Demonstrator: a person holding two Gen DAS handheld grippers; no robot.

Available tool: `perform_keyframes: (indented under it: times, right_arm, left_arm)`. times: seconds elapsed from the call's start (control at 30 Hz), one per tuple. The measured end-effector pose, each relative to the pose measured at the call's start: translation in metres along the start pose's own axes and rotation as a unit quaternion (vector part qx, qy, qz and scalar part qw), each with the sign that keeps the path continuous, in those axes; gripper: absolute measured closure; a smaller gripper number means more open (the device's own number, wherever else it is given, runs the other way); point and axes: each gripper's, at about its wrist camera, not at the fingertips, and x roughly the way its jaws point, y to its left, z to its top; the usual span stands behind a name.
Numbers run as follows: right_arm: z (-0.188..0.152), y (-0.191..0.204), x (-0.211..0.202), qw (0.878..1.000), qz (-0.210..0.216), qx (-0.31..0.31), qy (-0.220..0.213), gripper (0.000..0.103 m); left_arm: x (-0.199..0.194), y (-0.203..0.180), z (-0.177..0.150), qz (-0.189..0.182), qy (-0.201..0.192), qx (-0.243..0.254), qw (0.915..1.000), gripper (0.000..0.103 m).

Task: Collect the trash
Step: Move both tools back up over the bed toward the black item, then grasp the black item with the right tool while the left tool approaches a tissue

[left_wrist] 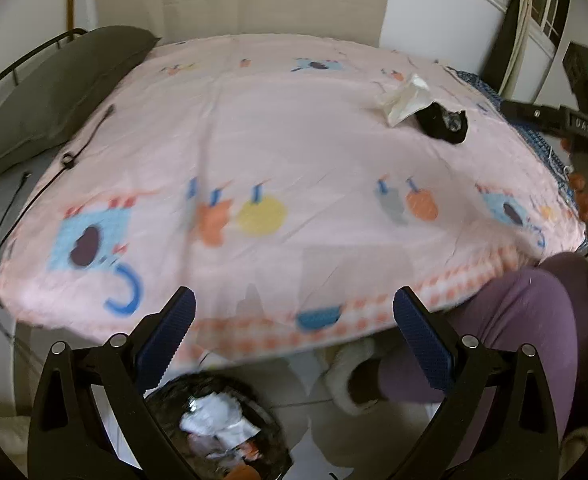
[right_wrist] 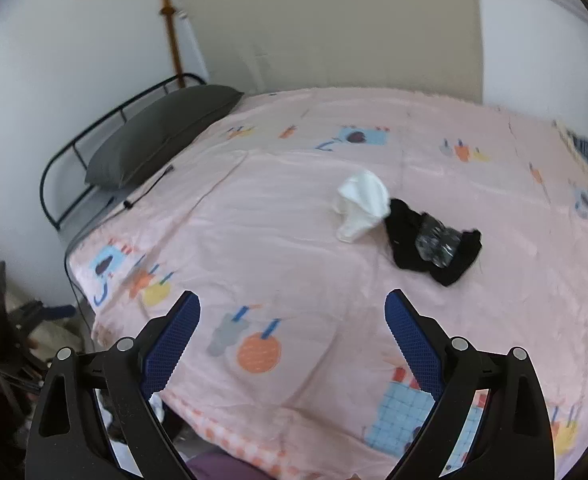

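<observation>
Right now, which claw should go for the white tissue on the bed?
Right. The right claw is open over the bed, facing the white tissue; the left claw sits at the bed's edge above the trash bag.

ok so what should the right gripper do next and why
Probably reach the right gripper forward toward the white crumpled tissue. Its jaws are open and empty, and the tissue lies ahead on the pink bedspread, touching the black bag. The trash bin already holds scraps.
</observation>
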Motion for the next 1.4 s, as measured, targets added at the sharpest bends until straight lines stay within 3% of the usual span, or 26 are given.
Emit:
perform_keyframes:
  times: [0.5,0.63,0.77,0.8,0.83,0.87,0.97,1.0,1.4]
  right_arm:
    - [0.011,-0.104,0.064,0.997,-0.058,0.052,0.022,0.013]
    - [0.015,-0.127,0.085,0.995,-0.051,0.083,0.032,0.013]
    - [0.019,-0.148,0.101,0.993,-0.001,0.116,0.028,0.014]
    - [0.02,-0.15,0.103,0.993,0.001,0.117,0.027,0.02]
    - [0.021,-0.153,0.106,0.993,-0.005,0.112,0.025,0.046]
    - [0.022,-0.154,0.11,0.994,-0.013,0.105,0.026,0.053]
    - [0.023,-0.159,0.11,0.994,0.021,0.108,0.014,0.058]
    - [0.022,-0.161,0.108,0.993,0.03,0.111,0.01,0.071]
    - [-0.005,-0.18,0.067,0.993,0.026,0.111,-0.021,0.072]
  left_arm:
    - [0.09,-0.049,0.072,-0.062,0.021,0.029,0.9975,0.006]
    - [0.105,-0.058,0.087,-0.075,0.022,0.04,0.9962,0.006]
    - [0.122,-0.067,0.101,-0.084,0.024,0.049,0.995,0.006]
    - [0.127,-0.069,0.105,-0.087,0.024,0.05,0.9947,0.006]
    - [0.13,-0.07,0.108,-0.092,0.024,0.049,0.9943,0.006]
    - [0.135,-0.072,0.111,-0.098,0.025,0.049,0.9937,0.006]
    - [0.148,-0.082,0.119,-0.113,0.027,0.056,0.9916,0.006]
    - [0.15,-0.085,0.121,-0.117,0.027,0.057,0.9912,0.006]
    - [0.181,-0.122,0.161,-0.144,0.019,0.046,0.9883,0.006]
